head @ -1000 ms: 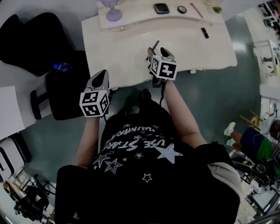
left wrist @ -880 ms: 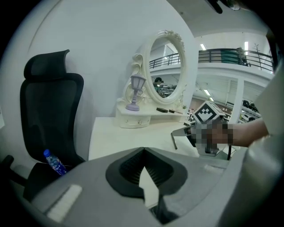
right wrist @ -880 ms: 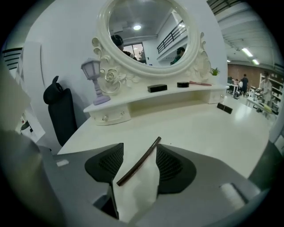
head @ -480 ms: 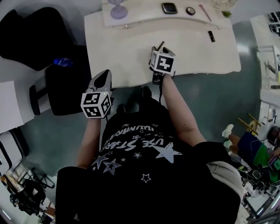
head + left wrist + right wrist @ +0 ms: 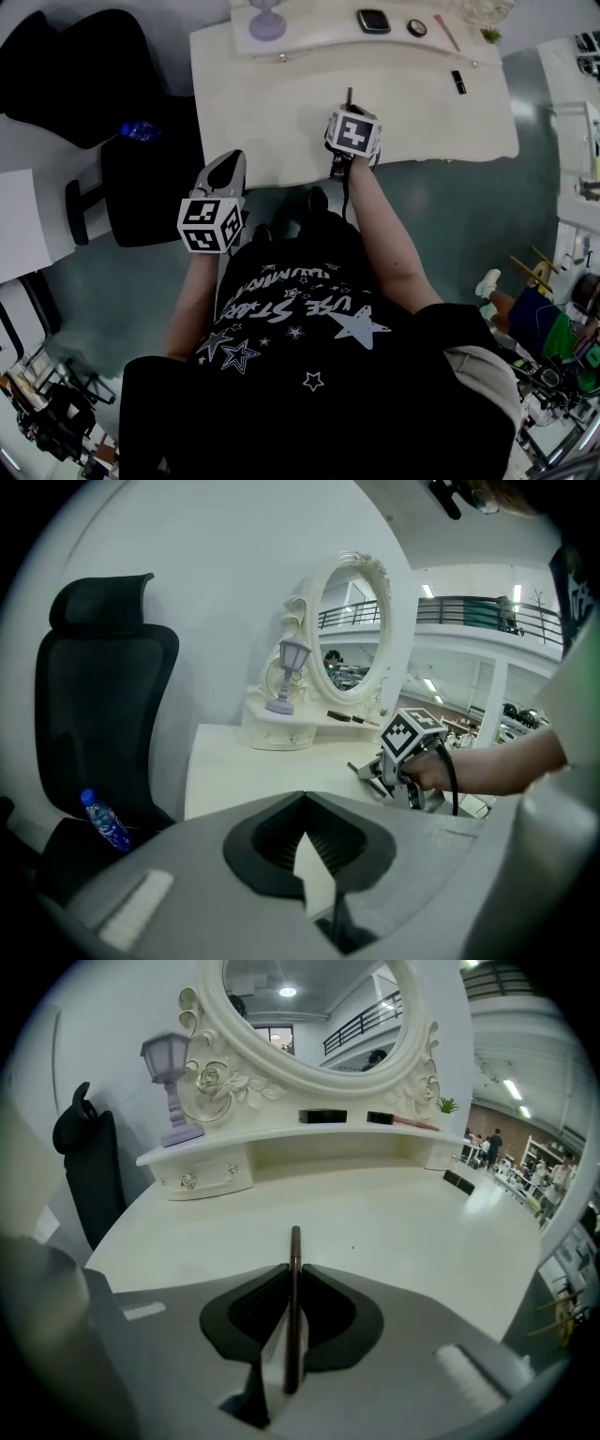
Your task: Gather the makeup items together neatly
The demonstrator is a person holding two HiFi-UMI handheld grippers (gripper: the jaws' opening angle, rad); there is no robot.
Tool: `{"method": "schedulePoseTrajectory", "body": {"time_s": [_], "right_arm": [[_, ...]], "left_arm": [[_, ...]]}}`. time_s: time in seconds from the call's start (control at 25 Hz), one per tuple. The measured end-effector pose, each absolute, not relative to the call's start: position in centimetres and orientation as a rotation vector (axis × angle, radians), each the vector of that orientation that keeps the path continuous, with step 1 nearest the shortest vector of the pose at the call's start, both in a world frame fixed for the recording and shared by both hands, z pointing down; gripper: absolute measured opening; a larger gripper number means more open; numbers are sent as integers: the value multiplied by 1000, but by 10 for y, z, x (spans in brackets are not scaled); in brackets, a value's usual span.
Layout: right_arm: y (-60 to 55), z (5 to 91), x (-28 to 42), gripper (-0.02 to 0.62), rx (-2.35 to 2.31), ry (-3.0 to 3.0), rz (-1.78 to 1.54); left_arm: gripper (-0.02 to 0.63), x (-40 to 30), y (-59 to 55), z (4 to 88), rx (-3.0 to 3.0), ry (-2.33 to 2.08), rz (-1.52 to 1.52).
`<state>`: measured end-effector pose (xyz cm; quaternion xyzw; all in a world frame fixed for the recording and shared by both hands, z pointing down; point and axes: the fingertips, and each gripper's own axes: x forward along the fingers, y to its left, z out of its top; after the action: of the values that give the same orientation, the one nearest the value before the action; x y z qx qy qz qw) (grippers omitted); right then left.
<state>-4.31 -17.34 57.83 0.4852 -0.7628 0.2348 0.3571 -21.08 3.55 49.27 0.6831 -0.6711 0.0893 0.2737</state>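
Observation:
My right gripper (image 5: 294, 1279) is shut on a thin dark makeup pencil (image 5: 294, 1252) that sticks out forward over the white dressing table (image 5: 394, 1232); its jaws have just been closing on it. From the head view the right gripper (image 5: 349, 112) sits near the table's front edge, the pencil (image 5: 349, 96) pointing away. On the raised shelf lie a black compact (image 5: 373, 20), a round compact (image 5: 417, 27) and a pink pencil (image 5: 447, 31). A black lipstick (image 5: 458, 82) lies at the table's right. My left gripper (image 5: 228, 164) hangs shut and empty off the table's front left.
A purple lamp (image 5: 169, 1082) and an oval mirror (image 5: 309, 1016) stand on the shelf (image 5: 281, 1143). A black office chair (image 5: 94, 696) with a water bottle (image 5: 103, 822) on its seat is left of the table. A black stool (image 5: 141, 187) is below it.
The right gripper has sunk to the table and closed on the dark pencil, which lay loose just ahead of it before. The left gripper has stayed put.

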Motion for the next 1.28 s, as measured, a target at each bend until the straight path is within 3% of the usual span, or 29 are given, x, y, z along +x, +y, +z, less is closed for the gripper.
{"method": "schedulePoseTrajectory", "body": {"time_s": [0.4, 0.76, 1.28], "right_arm": [[-179, 566, -28, 67, 1240, -1997, 597], [-214, 573, 5, 67, 1193, -2013, 581], [-227, 584, -7, 69, 1083, -2077, 564]], "left_arm": [[2, -222, 36, 497, 1803, -1838, 211], [2, -180, 5, 498, 1822, -1829, 227], [2, -150, -26, 500, 1803, -1819, 255]]}}
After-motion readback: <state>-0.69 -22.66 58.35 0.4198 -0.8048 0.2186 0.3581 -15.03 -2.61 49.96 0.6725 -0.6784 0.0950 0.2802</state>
